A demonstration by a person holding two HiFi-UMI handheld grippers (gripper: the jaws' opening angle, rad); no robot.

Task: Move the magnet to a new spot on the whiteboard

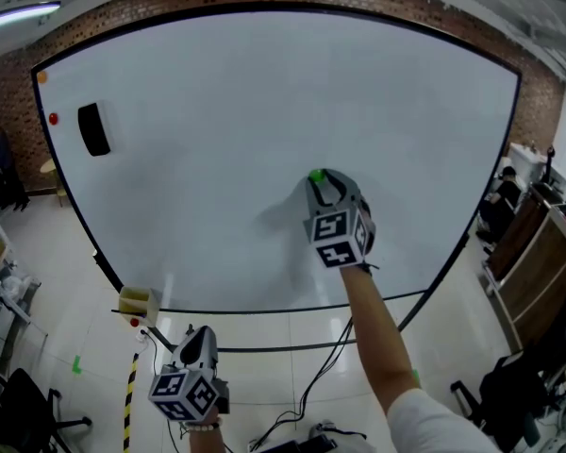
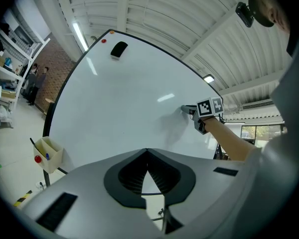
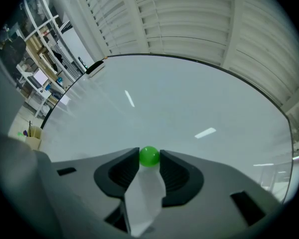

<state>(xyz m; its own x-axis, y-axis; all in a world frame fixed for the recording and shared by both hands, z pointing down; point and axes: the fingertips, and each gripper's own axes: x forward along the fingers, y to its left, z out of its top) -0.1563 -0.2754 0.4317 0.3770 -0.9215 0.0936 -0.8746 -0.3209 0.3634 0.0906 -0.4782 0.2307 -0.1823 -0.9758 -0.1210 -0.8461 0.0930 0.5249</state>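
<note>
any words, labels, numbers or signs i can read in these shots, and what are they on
No readable text anywhere.
Whiteboard: blank.
Left cube, right cube: black-and-white square markers, no letters or digits.
Eraser, magnet: no print visible.
Tray: too small to tell.

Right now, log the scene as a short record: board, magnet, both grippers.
whiteboard: upright; black eraser and red magnet at upper left
green magnet: against the board near its middle, pinched between two fingers
right gripper: shut on green magnet, at the board
left gripper: shut, empty, held low, away from the board
</note>
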